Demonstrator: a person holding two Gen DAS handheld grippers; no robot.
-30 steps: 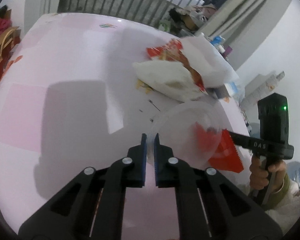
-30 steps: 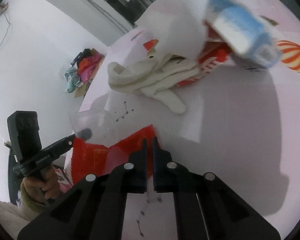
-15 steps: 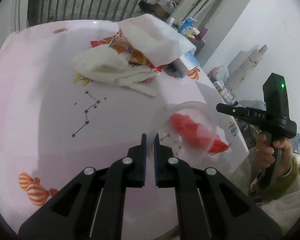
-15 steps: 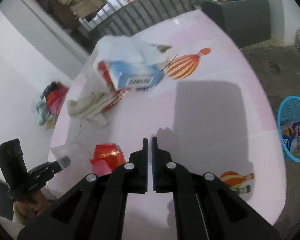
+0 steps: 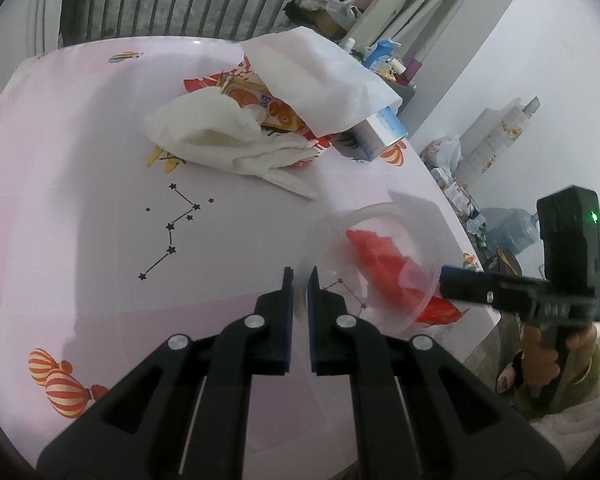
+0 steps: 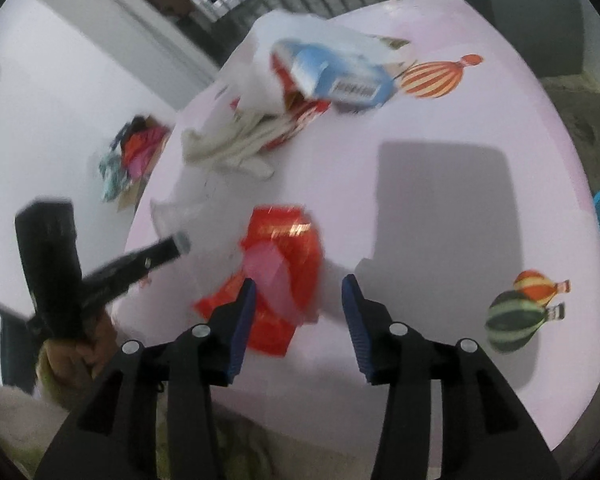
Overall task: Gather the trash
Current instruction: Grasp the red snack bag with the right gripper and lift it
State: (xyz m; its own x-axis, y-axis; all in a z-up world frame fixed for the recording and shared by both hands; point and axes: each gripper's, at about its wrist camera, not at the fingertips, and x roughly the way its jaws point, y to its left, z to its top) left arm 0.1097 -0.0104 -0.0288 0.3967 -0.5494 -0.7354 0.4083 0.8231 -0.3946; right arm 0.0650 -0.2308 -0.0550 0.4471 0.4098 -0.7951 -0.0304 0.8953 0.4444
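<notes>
Lying beyond just-opening right gripper [image 6: 298, 306] jaws, red wrapper [image 6: 288, 256]

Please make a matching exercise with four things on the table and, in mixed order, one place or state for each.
Things:
1. red wrapper
2. clear plastic cup
3. blue and white carton
4. right gripper

Places or states:
A. partly under the white bag
B. open, nothing between the pads
C. pinched at its rim by the left gripper
D. seen through the cup's clear wall

Pairs: 1-D, 2-C, 3-A, 4-B
</notes>
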